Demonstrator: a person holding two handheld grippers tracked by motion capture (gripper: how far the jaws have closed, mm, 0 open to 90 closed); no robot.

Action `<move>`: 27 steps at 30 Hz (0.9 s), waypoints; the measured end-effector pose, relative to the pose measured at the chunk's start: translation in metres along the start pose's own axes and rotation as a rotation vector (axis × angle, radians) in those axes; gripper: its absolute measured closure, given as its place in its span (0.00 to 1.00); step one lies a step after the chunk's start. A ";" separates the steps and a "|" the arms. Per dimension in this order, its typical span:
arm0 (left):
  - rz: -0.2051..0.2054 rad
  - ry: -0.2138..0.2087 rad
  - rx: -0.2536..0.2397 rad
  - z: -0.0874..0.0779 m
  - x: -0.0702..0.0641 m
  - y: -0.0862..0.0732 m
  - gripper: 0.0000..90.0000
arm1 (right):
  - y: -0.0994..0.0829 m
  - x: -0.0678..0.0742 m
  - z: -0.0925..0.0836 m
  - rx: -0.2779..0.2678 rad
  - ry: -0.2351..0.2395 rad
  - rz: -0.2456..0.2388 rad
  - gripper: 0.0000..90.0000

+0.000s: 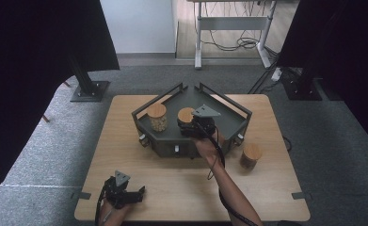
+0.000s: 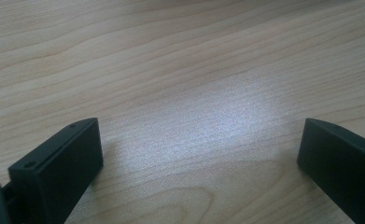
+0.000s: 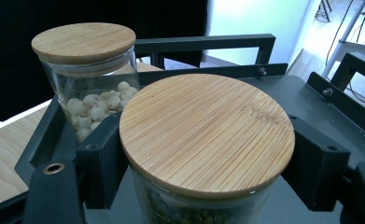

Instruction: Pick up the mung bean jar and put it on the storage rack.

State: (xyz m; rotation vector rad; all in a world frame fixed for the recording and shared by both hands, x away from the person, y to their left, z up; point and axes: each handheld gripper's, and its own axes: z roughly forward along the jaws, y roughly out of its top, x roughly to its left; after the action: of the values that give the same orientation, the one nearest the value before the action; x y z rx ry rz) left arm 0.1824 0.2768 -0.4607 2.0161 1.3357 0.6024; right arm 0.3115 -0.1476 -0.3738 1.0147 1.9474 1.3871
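Observation:
A glass jar with a bamboo lid point(image 3: 207, 131) and dark green beans inside stands in the dark metal tray point(image 1: 228, 123). My right gripper point(image 3: 208, 156) is shut on it, one jaw pressed to each side just under the lid. In the high view this gripper point(image 1: 189, 124) reaches into the tray's middle from the front, over the held jar point(image 1: 185, 114). A second lidded jar point(image 3: 87, 79) holding pale round seeds stands behind and to the left in the same tray. My left gripper point(image 2: 199, 140) is open, with bare wood between its jaws, near the table's front left edge point(image 1: 135, 193).
A third lidded jar point(image 1: 250, 156) stands on the wooden table point(image 1: 125, 141) to the right of the tray. The tray has raised rails point(image 3: 203, 43) along its back. Black curtains and a stand base point(image 1: 88, 89) lie beyond the table.

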 end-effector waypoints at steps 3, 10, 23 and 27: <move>0.000 0.000 -0.001 0.000 0.000 0.000 0.00 | 0.000 0.000 0.000 0.002 0.001 -0.006 0.26; 0.003 -0.009 -0.012 -0.002 0.001 -0.003 0.04 | 0.001 -0.001 0.000 0.005 0.005 -0.003 0.25; 0.005 -0.008 -0.010 -0.002 0.001 -0.002 0.04 | 0.005 -0.007 -0.002 0.017 0.034 -0.019 0.12; 0.005 -0.009 -0.009 -0.001 0.001 -0.002 0.03 | 0.004 -0.007 -0.004 0.011 0.034 -0.023 0.10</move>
State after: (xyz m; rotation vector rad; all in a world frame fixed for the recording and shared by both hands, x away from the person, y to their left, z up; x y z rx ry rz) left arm 0.1805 0.2790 -0.4613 2.0128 1.3208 0.6005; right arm 0.3135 -0.1547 -0.3686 0.9765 1.9866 1.3909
